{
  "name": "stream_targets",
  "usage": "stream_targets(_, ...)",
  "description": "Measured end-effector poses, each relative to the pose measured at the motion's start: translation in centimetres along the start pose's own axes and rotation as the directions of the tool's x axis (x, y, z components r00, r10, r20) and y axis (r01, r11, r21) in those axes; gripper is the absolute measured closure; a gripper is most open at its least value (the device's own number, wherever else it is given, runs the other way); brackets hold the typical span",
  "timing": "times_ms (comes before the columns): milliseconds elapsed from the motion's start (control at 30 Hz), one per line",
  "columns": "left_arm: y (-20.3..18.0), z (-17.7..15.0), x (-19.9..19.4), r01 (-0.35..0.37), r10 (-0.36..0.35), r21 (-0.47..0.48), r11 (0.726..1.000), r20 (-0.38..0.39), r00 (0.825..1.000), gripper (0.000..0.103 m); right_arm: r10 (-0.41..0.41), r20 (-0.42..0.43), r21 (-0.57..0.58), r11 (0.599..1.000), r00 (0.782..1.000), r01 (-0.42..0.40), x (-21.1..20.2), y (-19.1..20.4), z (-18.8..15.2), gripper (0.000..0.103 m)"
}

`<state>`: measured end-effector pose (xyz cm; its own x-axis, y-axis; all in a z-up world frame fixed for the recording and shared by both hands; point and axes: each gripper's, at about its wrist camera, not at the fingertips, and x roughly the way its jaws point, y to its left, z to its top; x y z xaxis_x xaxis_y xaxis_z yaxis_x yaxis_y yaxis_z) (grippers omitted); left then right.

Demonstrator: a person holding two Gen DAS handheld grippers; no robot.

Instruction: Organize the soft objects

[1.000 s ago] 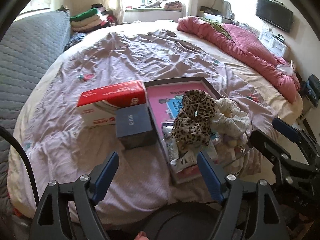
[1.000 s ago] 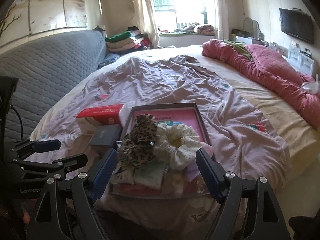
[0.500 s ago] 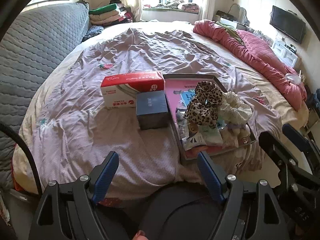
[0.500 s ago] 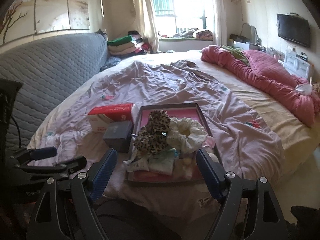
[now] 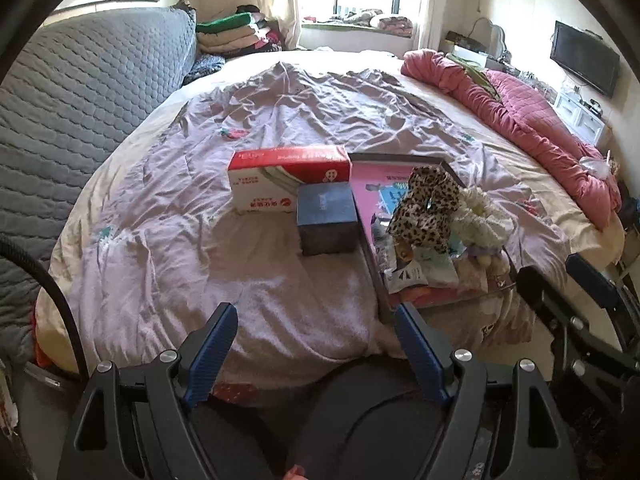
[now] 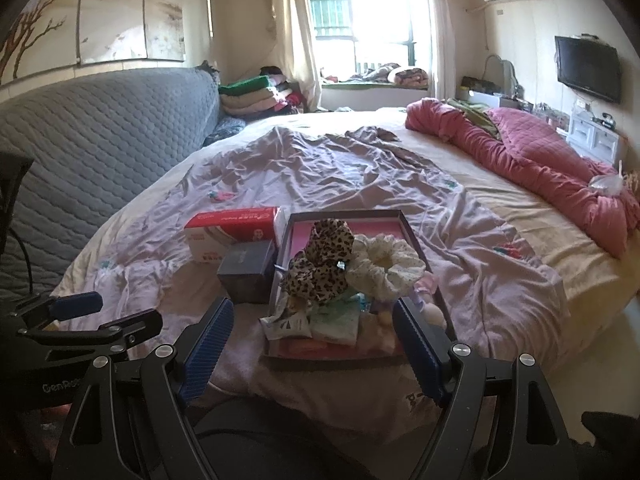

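my left gripper spread, empty | my right gripper spread, empty | leopard scrunchie piled in tray on bed

Daylight pours in from the far window, which is blown out to white glare in both views, with the curtains beside it washed pale. The bed is evenly and softly lit, its wrinkles casting faint shadows. Near parts at the bottom fall dark. Fisheye bending curves the edges, and black vignette fills the corners. Focus is fairly sharp, slightly hazy far off.
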<state>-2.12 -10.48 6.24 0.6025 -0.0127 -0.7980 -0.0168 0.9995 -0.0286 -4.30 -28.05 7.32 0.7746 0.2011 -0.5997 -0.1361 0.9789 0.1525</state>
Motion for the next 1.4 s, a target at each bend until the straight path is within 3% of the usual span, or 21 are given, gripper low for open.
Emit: stream_targets(1400,0.6,-1.1,2.1,-0.010,0.010,-0.007,1.000,-0.063,0.998,0.023,0.010,-0.045,0.002,1.000,0.999,-0.010,1.4,-0.1,-1.1,0.020)
